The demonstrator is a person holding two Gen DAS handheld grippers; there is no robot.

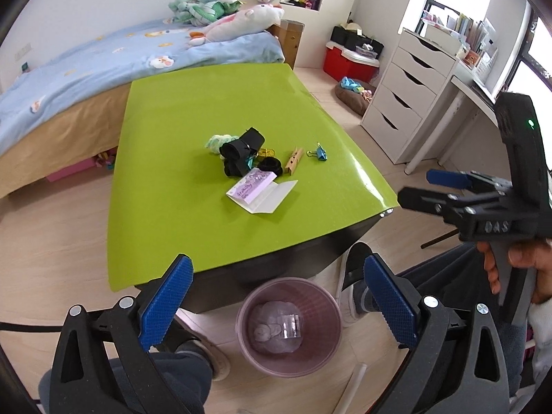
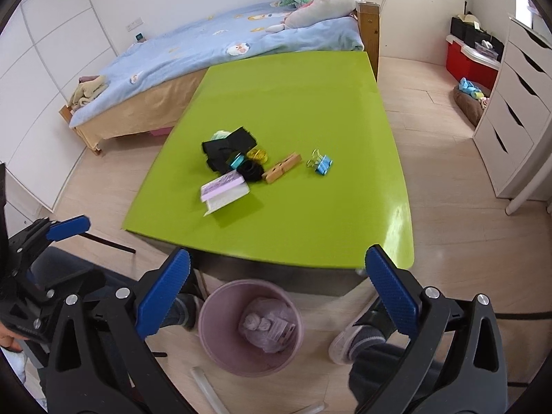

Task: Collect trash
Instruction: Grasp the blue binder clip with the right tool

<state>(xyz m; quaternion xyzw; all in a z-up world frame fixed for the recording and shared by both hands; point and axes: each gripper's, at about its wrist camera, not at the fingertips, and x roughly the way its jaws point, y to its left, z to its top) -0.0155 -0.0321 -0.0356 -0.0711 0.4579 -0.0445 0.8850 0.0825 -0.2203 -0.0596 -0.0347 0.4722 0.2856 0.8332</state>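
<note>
The left gripper (image 1: 277, 305) hangs with its blue-padded fingers (image 1: 165, 305) spread wide and nothing between them; the right gripper (image 2: 276, 298) is likewise released and bare. Directly below and between each pair of fingers stands a pink wastebasket (image 1: 248, 302) on the floor, with crumpled clear wrapping at its bottom. Just beyond the basket begins the green table (image 1: 165, 186). Farther ahead, near the table's middle, lies the litter: an open purple-and-white paper box (image 1: 257, 191) closest, then a black bundle (image 1: 239, 150), a wooden clothespin (image 1: 294, 160) and a blue binder clip (image 1: 321, 153) off to the right. Behind the table sits a bed (image 1: 86, 69) with plush toys (image 1: 238, 22).
</note>
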